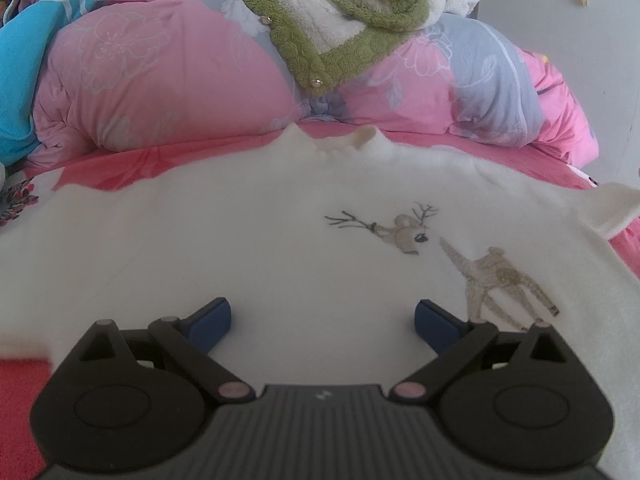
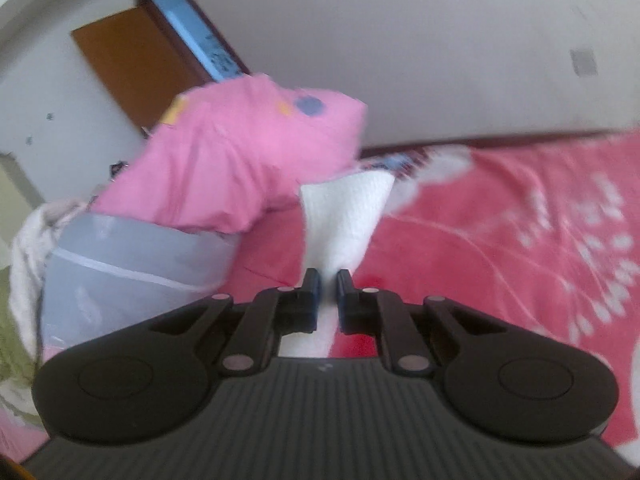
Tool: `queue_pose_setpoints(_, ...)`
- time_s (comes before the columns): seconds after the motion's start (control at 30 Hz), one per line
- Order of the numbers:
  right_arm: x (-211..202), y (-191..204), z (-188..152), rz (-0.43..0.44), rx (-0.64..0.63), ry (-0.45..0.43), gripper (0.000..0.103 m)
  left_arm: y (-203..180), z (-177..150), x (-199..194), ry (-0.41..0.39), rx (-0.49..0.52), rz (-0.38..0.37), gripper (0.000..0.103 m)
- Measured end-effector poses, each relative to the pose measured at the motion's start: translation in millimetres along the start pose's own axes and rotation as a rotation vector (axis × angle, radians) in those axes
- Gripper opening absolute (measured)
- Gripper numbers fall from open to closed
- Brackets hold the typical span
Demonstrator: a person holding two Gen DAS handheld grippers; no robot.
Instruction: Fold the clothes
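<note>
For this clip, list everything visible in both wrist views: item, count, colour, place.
sweater: one, white with embroidered deer, spread flat on the bed; a white cuff or edge is pinched in the right tongs
bed cover: one, red-pink with white floral print, under the sweater
quilt: one, pink and grey floral, bunched behind the sweater
fleece garment: one, green and cream, piled on the quilt
blue garment: one, turquoise with pale stripes, far left
wooden door: one, brown, background of the right view
wall: white, behind the bed
left tongs: one, black with blue pads, open over the sweater
right tongs: one, black, shut on white fabric
</note>
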State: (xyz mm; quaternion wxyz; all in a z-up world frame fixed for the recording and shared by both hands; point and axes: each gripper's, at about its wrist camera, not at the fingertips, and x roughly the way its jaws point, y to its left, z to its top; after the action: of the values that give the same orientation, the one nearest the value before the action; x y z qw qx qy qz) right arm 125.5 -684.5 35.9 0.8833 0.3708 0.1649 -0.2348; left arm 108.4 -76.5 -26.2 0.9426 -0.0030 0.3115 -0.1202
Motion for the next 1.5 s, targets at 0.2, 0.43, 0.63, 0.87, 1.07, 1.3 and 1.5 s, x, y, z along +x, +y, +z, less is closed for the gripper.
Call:
queue_pose_setpoints(0.2, 21, -31, -14, -0.111, -0.071, 0.077, 0.01, 2, -1, -1, -0.001, -0.001, -0.001, 0.099)
queue_pose_setpoints(0.43, -1, -74, -2, -0.246, -0.021, 0.033, 0.012, 2, -1, 0, -0.001, -0.001, 0.0, 0.099)
queue_pose_setpoints(0.63, 0, -5, -22, -0.032, -0.196, 0.099, 0.012, 1, 0, -1, 0.001, 0.001, 0.003, 0.099)
queue_pose_setpoints(0.87, 42, 142, -131, 0.286, -0.661, 0.375, 0.012, 1, 0, -2, 0.002, -0.003, 0.003, 0.099)
queue_pose_setpoints(1.07, 75, 190, -191, 0.332, -0.917, 0.45, 0.012, 2, 0, -1, 0.002, -0.009, -0.001, 0.099)
queue_pose_setpoints(1.3, 126, 143, -104, -0.047, -0.628, 0.298, 0.018, 2, 1, -1, 0.003, -0.008, 0.0, 0.099)
queue_pose_setpoints(1.5, 104, 231, -155, 0.292, -0.751, 0.379, 0.018, 2, 0, -1, 0.004, -0.008, 0.0, 0.099)
